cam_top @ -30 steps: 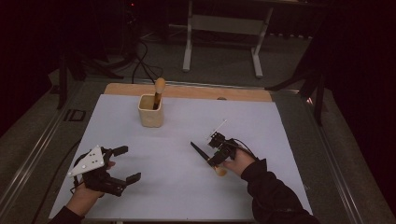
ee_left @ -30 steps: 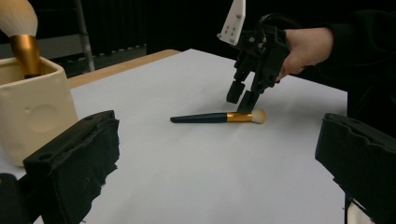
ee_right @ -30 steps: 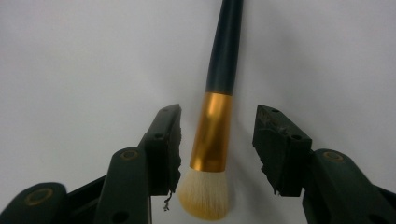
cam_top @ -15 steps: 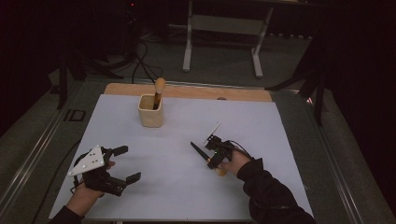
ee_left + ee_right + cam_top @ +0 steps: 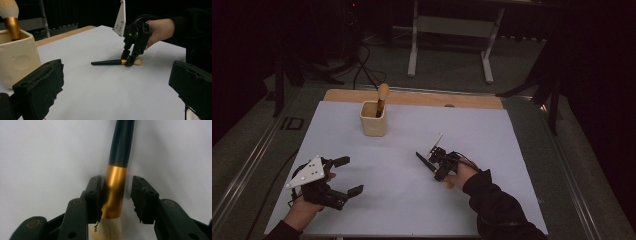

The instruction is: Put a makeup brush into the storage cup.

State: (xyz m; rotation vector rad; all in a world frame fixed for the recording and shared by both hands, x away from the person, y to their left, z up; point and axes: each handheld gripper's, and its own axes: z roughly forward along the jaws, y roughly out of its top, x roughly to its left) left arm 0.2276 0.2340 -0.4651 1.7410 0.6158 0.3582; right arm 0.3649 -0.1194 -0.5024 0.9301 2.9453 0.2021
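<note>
- The makeup brush (image 5: 117, 177) lies flat on the white tabletop (image 5: 522, 150), toward the right of its middle and nearer the front edge than the back — dark handle pointing left, gold ferrule and pale bristles to the right.
- The right gripper (image 5: 116, 197) stands over the ferrule with one jaw on each side. Its jaws have just been closing; the left pad touches the gold, while a sliver of gap shows at the right pad, so the grip is not yet made.
- The left gripper (image 5: 346, 175) rests near the front-left corner, jaws wide apart and empty.
- The cream cup (image 5: 374, 119) stands toward the back edge, left of centre, with one brush (image 5: 382, 97) already upright in it.
- Left to do, I judge: finish the pinch, lift, carry to the cup and drop the brush in.
</note>
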